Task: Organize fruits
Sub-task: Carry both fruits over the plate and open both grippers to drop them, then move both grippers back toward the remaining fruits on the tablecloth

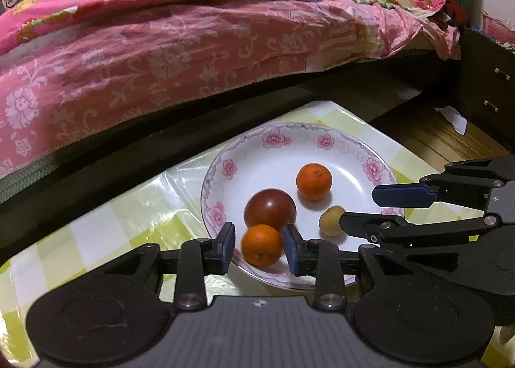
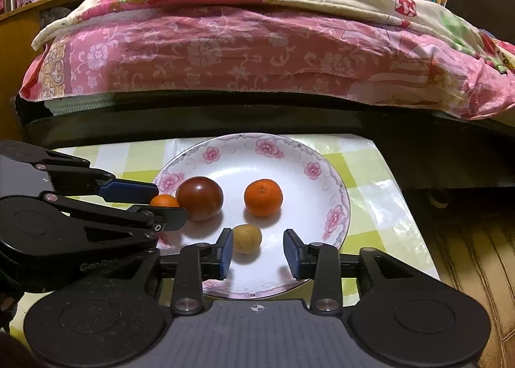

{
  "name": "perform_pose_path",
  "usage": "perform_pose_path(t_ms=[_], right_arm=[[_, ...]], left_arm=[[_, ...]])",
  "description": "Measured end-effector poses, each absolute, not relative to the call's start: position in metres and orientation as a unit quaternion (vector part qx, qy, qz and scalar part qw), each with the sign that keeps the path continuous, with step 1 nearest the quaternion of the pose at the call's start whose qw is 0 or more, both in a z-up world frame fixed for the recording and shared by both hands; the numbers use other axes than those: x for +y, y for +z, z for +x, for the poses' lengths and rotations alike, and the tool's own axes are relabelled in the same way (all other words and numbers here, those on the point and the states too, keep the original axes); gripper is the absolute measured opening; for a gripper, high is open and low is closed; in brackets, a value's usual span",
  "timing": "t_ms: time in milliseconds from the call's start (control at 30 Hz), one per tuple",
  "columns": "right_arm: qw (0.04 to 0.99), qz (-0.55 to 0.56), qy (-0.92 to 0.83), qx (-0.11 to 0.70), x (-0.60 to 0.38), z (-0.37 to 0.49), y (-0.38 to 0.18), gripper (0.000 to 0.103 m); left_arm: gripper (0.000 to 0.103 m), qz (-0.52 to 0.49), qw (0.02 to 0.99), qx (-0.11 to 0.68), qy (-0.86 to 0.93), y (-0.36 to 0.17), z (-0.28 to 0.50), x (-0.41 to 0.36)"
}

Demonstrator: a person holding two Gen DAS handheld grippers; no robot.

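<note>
A white plate with a pink flower rim (image 1: 273, 139) (image 2: 334, 181) stands on a yellow-checked table. On it lie a dark red tomato (image 1: 269, 208) (image 2: 199, 198), two small oranges and a small tan fruit (image 1: 331, 220) (image 2: 247, 238). My left gripper (image 1: 259, 247) (image 2: 169, 203) is open with the near orange (image 1: 261, 245) (image 2: 164, 200) between its pads, small gaps on both sides. My right gripper (image 2: 258, 252) (image 1: 357, 210) is open over the plate's front; the tan fruit lies just inside its left pad. The far orange (image 1: 313, 182) (image 2: 263, 197) lies alone.
The table's yellow-checked cloth (image 1: 106, 226) (image 2: 370, 220) ends close to a bed with a pink floral cover (image 1: 161, 55) (image 2: 257, 55) right behind. Wooden floor (image 1: 428, 133) (image 2: 476, 255) lies to the right, with a dark nightstand (image 1: 489, 88) beyond.
</note>
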State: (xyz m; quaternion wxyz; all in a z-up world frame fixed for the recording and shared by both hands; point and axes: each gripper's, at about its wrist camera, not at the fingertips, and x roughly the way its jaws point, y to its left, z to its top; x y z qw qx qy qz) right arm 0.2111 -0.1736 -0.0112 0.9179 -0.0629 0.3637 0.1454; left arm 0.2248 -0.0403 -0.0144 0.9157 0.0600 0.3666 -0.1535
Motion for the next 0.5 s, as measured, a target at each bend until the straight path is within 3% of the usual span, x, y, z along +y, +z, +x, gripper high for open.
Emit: perform_pose_path(t_ms=[500], right_arm=[[0.929,-0.049,0.146,0.337,-0.173,0.177,0.019,0.034]], left_arm=[[0.045,0.053,0.926,0.344,-0.147,0.019,0.18,-0.022]])
